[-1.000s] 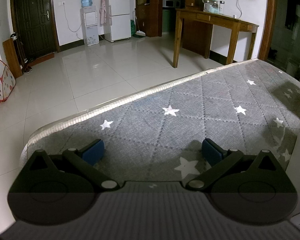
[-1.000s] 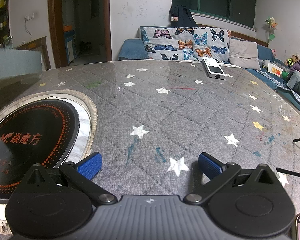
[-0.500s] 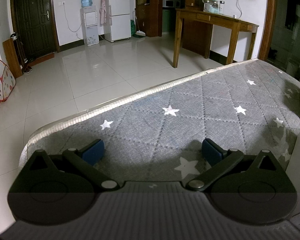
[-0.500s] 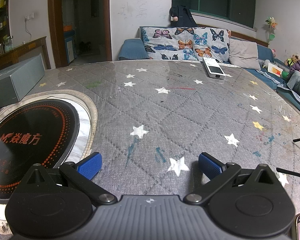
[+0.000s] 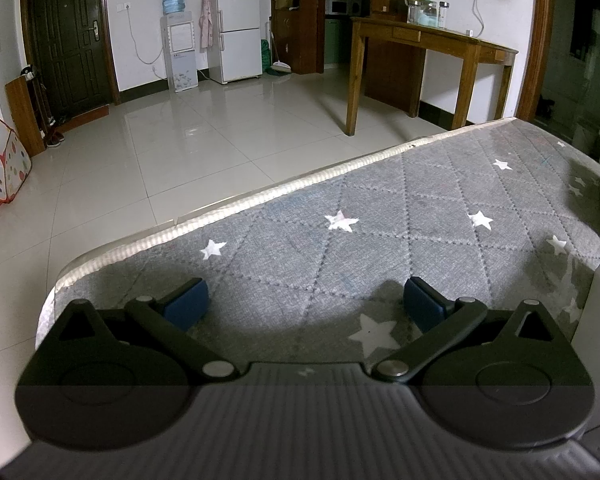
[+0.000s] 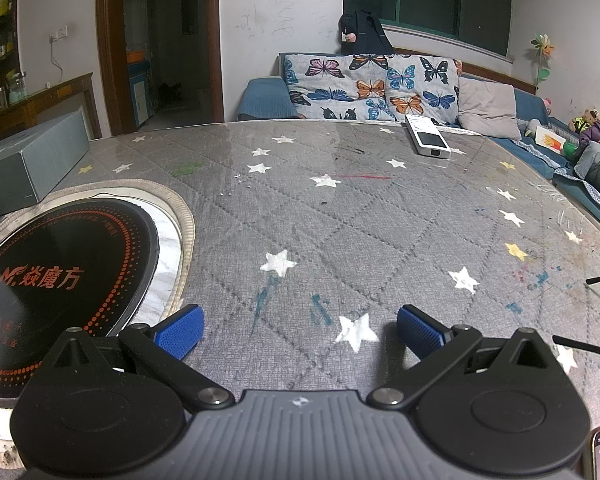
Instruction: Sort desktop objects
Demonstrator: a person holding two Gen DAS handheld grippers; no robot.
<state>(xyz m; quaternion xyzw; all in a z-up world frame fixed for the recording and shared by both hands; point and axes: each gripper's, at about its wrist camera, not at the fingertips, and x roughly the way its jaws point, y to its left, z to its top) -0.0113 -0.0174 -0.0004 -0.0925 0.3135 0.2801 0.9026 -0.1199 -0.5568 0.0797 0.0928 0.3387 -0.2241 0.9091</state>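
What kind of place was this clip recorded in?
Most likely a home living and dining room. A sofa with butterfly cushions stands behind the round table, which has a built-in cooktop, and the other view shows a fridge and water dispenser on a tiled floor.

My left tongs (image 5: 306, 300) and right tongs (image 6: 299, 330) match: matte black bodies with ribbed grey centres, two round black discs at the sides, and angled black link arms pinned by silver screws. Each finger ends in a blue pad (image 6: 419, 331), finely ribbed. A small cross-mark sits on the centre rib.
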